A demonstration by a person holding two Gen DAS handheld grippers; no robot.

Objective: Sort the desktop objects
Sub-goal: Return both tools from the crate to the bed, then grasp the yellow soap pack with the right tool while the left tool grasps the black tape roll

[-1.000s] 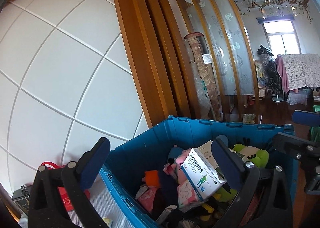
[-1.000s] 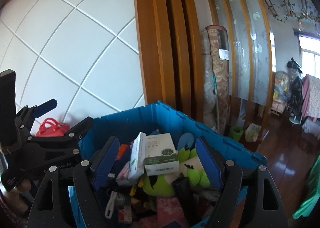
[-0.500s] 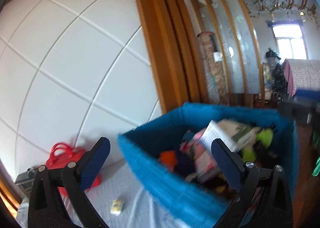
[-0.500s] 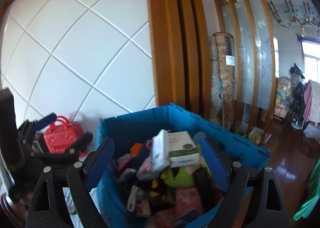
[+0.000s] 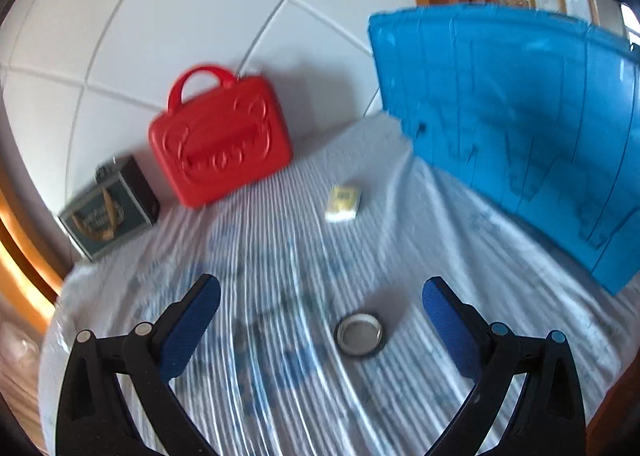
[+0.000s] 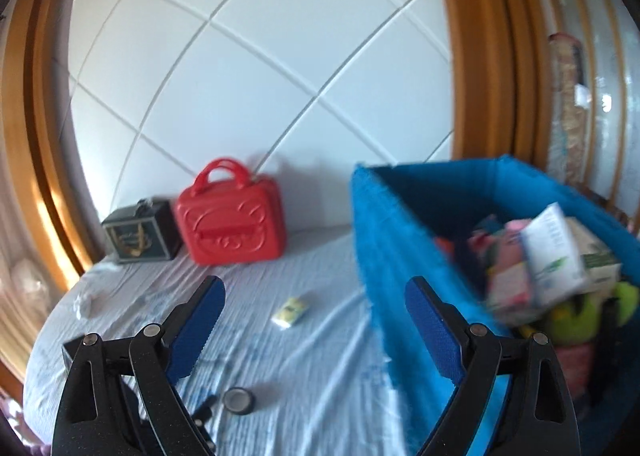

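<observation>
Both grippers empty w/ jaws spread wide: left gripper [image 5: 320, 320] hangs low over the striped cloth [image 5: 280, 240] on the table, right gripper [image 6: 314, 320] sits higher, aimed btwn cloth and the blue crate [image 6: 404, 240]. Crate is at the right side of the table, packed w/ stuff: white boxes [image 6: 554, 252], pink packets, green plush toy [image 6: 580, 316]; so a good share looks already binned, or it's the source pile, can't tell which. Still loose on cloth: small round tin [image 5: 359, 334] just ahead of left gripper, btwn its fingers in view; small yellow packet [image 5: 343, 203] mid-table, well apart from tin. Red case [image 5: 220, 135] and dark box [image 5: 108, 207] stand upright by the back wall, side by side, close together. Right view also shows a dark item near the tin, too blurry to ID. Judgement: task partway, at least 2 small items left; tin looks like the likely next pick for left. Frames motion-blurred.
</observation>
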